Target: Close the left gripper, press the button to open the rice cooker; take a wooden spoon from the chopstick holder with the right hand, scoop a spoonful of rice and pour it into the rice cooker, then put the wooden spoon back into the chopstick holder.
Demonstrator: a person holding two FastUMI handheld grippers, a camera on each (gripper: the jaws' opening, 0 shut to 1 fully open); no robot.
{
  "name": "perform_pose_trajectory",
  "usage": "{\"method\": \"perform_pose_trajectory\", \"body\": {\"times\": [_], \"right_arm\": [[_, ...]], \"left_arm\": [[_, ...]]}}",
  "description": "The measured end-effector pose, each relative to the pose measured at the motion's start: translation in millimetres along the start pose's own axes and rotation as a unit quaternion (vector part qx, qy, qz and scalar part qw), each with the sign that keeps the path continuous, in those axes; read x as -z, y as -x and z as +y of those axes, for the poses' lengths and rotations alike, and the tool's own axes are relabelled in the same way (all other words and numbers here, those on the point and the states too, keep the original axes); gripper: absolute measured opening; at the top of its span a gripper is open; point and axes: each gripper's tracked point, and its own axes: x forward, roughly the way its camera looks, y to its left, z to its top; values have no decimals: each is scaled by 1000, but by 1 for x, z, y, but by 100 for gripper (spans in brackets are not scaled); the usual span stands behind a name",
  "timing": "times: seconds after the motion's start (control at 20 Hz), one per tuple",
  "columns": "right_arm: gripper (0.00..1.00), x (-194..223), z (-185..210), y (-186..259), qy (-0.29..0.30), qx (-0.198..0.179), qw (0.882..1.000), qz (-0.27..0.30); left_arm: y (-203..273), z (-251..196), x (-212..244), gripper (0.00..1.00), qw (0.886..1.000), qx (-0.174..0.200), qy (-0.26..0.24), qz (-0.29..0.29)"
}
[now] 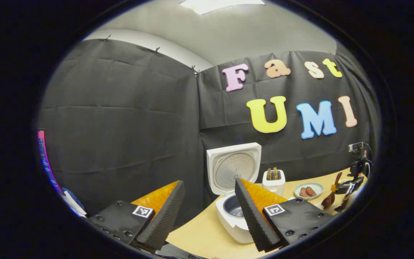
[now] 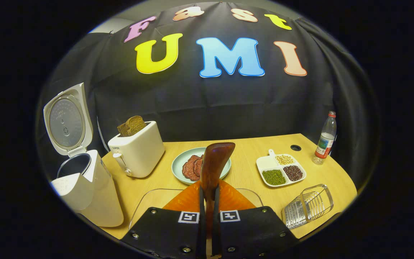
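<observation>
Left gripper view: the left gripper [image 1: 207, 207] is seen at the bottom of the frame with its jaws spread wide and nothing held between them. Between and past its fingers, at lower centre, the rice cooker [image 1: 234, 219] is seen on the wooden table [image 1: 199, 233], lid raised upright against the black cloth wall. Just right of the lid a white toaster [image 1: 274, 181] with bread in its slots is noted, then a pale green plate [image 1: 309, 190] of dark slices. At the far right edge the right gripper [image 1: 347, 189] is seen small, with the wooden spoon [image 1: 331, 196] beside it; the grip cannot be judged from here.

Right gripper view: the right gripper [image 2: 208, 201] is seen at bottom centre, jaws drawn nearly together and pressed on the handle of the wooden spoon [image 2: 214, 162], which stands upright in the middle of the frame with its broad end uppermost. The rice cooker [image 2: 84, 187] is placed at the left edge, lid open, inner pot visible. The toaster [image 2: 137, 149] stands just right of it, and the plate [image 2: 178, 167] is partly hidden behind the spoon. A clear tray [image 2: 146, 201] is seen beneath the fingers. At right, a white divided dish [image 2: 280, 169] holding green, dark and pale grains is recorded, with a wire chopstick holder [image 2: 309, 205] at lower right and a water bottle [image 2: 325, 138] near the table's far right edge.
</observation>
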Motion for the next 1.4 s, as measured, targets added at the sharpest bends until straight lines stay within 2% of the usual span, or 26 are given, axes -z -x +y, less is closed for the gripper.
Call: {"method": "perform_pose_trajectory", "body": {"times": [0.35,0.6,0.8,0.85,1.0,1.2,1.25,1.3,1.4], "right_arm": [[7,11,23,6,-60,-30,997,27],[7,16,30,13,-130,-55,989,47],[7,19,12,18,-229,-59,970,63],[7,17,6,20,-249,-59,965,61],[7,7,-10,28,-292,-60,953,57],[7,-24,-11,42,-375,-88,922,43],[12,-32,-8,46,-388,-96,916,40],[7,-38,-5,50,-399,-105,910,41],[6,-54,7,58,-415,-122,901,35]], "left_arm": [[0,15,5,94,1000,-2,12,2],[3,18,3,95,1000,-2,20,0],[6,17,-4,96,1000,1,11,-8],[7,16,-6,94,1000,3,9,-10],[10,9,-13,94,1000,10,10,-19],[12,7,-20,94,999,18,15,-29],[13,8,-20,95,999,19,17,-31],[13,9,-21,96,999,20,20,-32],[14,12,-18,98,999,20,24,-33]]}}
